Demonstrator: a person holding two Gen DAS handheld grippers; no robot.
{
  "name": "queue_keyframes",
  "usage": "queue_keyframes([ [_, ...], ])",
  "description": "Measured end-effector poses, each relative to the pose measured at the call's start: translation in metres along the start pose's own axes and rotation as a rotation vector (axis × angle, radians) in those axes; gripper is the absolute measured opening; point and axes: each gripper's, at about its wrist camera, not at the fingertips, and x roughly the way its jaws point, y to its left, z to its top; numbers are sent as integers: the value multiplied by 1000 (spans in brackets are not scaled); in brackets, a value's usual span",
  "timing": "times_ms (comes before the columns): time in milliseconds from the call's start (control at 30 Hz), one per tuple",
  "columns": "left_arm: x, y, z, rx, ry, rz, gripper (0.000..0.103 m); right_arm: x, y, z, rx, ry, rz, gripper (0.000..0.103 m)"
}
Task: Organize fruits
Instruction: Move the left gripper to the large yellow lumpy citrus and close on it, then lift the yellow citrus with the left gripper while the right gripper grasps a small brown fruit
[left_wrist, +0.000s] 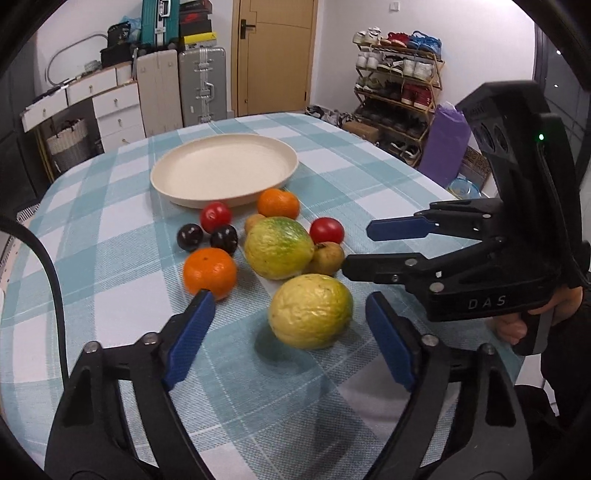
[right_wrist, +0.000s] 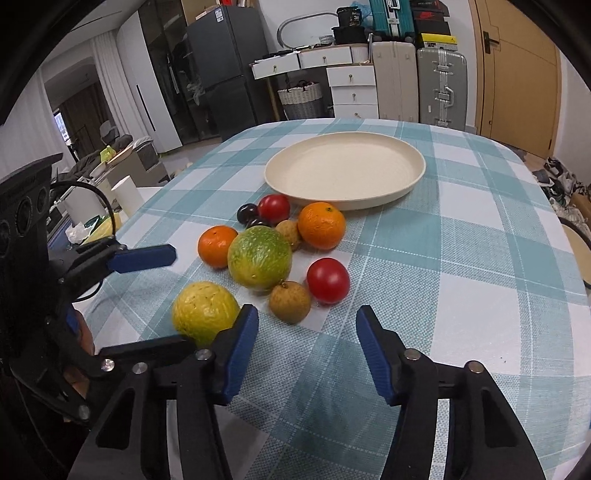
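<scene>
yellow fruit lies just ahead, between the parted fingers of the left gripper; nothing pinched. right gripper gapes empty, brown fruit just ahead; plate lies beyond.

Teal-checked tablecloth; cream plate; blue fingers.

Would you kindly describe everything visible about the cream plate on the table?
The cream plate is round and shallow, with a low raised rim and a matte, faintly ringed surface that looks like ceramic or plastic. It lies flat and upright on the checked tablecloth, beyond the cluster of fruit, and holds nothing. An orange and a red tomato lie close to its near edge; contact cannot be told.
</scene>
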Motion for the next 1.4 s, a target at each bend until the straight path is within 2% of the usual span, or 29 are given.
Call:
queue_keyframes([
  [133, 10, -2, 0, 3, 42, -26, 61, 3, 2, 1, 12, 4, 28, 56],
  [167, 13, -2, -1, -2, 53, -44, 53, 5, 3, 2, 12, 9, 27, 54],
  [200, 14, -2, -2, -7, 61, -66, 49, 7, 3, 2, 12, 15, 27, 51],
  [633, -5, 11, -4, -52, 11, -77, 49, 28, 11, 9, 8, 54, 52, 39],
  [767, -14, 16, -1, -66, -10, -72, 49, 32, 13, 11, 9, 59, 38, 28],
  [1000, -21, 29, 5, -100, -44, -55, 49, 27, 18, 10, -22, 64, 34, 28],
  [1400, -36, 48, 35, -130, -136, 9, 49, -16, 10, 29, 13, -88, 35, 28],
])
